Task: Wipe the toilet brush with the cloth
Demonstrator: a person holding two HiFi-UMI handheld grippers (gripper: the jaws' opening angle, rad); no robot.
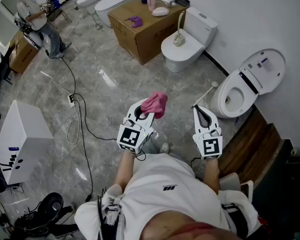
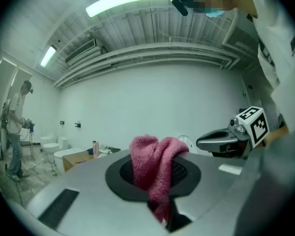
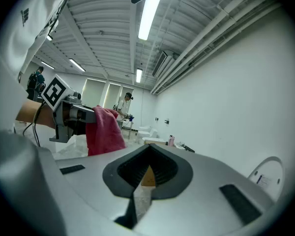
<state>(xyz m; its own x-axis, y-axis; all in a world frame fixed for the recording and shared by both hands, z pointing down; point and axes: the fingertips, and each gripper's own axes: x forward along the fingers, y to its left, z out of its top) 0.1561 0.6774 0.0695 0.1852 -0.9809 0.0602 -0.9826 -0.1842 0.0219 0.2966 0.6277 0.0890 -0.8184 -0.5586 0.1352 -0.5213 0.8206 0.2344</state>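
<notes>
At the left, the left gripper (image 1: 145, 112) held about level over the grey marbled floor (image 1: 105, 79), its jaws pressed together on the pink cloth (image 1: 155, 104). Pinched low in the throat of the jaws, in the left gripper view, one fold of that cloth (image 2: 155, 168). The rest bunched up over the dark pads and flopped toward the right-hand jaw. A gap of bare floor to the right, with cloth and brush apart and not touching.

Next, the right gripper (image 1: 200, 109), tipped slightly downward, jaws closed tight on the toilet brush (image 1: 206, 93). Only a thin white stick of it on show in the head view, slanting up and to the right from the jaw tips to a small rounded end. In the right gripper view, a pale sliver (image 3: 142, 193) wedged in the slot between the jaws. Which end of the brush is gripped cannot be told.

Furthest right, just beyond that rounded end, a white toilet (image 1: 221, 106) with its lid raised.
</notes>
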